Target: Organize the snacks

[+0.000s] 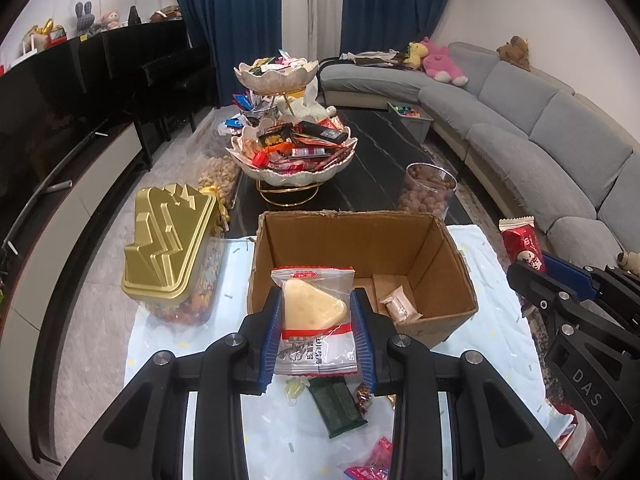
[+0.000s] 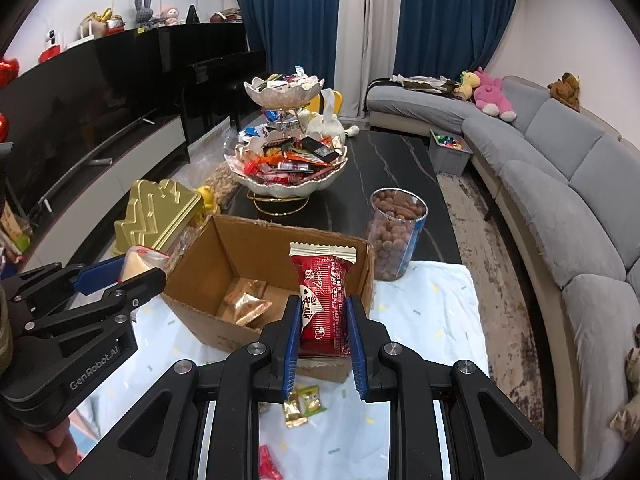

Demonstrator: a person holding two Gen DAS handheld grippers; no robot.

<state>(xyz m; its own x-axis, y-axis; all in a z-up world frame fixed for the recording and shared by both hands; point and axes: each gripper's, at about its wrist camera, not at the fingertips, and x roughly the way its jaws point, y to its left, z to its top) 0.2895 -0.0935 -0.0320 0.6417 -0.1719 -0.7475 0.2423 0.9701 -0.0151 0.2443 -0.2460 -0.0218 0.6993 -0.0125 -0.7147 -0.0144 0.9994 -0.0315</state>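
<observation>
Two wrist fisheyes, each mounted behind its gripper, looking forward and steeply down along the fingers.

Left view: close above the cloth [image 1: 488, 312], box [image 1: 440, 292] straight ahead and just beyond the left gripper [image 1: 318, 312]; right gripper [image 1: 560, 280] enters at the right edge.

Right view: same heading, set slightly to the right; box [image 2: 208, 276] ahead-left of the right gripper [image 2: 323, 320], left gripper [image 2: 116, 276] at the left edge.

Shared: box, cloth, gold tin [image 1: 168, 240] [image 2: 156, 216], tiered bowl stand [image 1: 290, 152] [image 2: 284, 164], nut jar [image 1: 430, 192] [image 2: 396, 232], sofa [image 1: 540, 128] [image 2: 560, 168], curtains [image 1: 248, 8] [image 2: 288, 12].
</observation>
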